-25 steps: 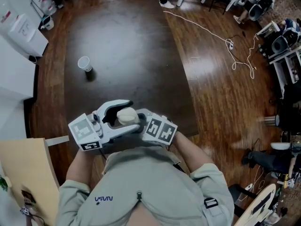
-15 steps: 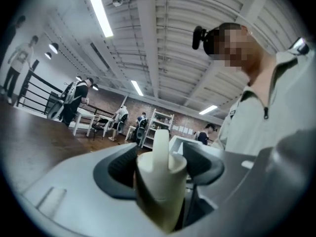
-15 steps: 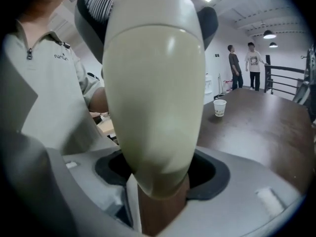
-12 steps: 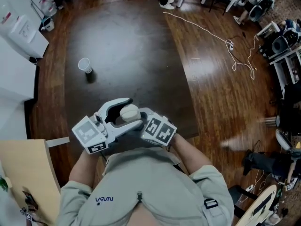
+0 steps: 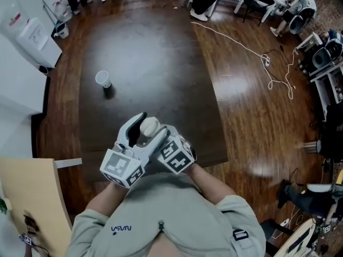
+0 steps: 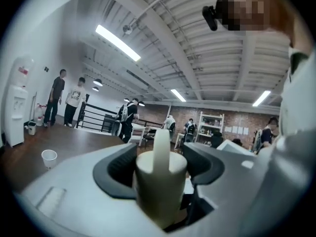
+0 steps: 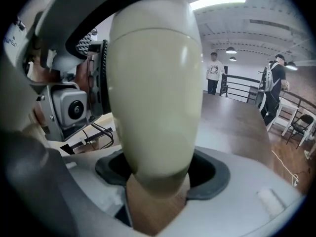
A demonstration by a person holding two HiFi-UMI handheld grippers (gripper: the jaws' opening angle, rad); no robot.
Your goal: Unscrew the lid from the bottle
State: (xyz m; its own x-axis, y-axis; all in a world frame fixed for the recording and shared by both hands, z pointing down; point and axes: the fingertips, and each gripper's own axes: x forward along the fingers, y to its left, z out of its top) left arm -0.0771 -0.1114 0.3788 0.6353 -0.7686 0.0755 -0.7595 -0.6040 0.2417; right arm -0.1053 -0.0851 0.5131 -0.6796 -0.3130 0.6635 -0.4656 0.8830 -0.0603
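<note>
Bottle [image 5: 148,125] hangs above the table's [image 5: 161,63] near edge. The right tool [image 7: 160,174] clamps its narrow end and the left tool [image 6: 160,157] grips the lid [image 7: 148,9] (apparently still seated). Unscrewing looks in hand, so the next move calls for opposed twisting. Threads are hidden, and the seam is barely readable.

1. A long dark wooden table [image 5: 150,52] fills the middle of the head view, with a white paper cup [image 5: 102,78] on it.
2. The glossy reddish wood floor [image 5: 252,116] has a white cable [image 5: 244,42] trailing across it.
3. A white water dispenser [image 5: 33,35] stands at the left.
4. Strip lights [image 6: 117,42] run along a white beamed ceiling [image 6: 197,58].
5. Far off are a brick wall [image 6: 242,120], white shelves [image 6: 211,126], a black railing [image 6: 91,122] and standing people [image 6: 55,102].
</note>
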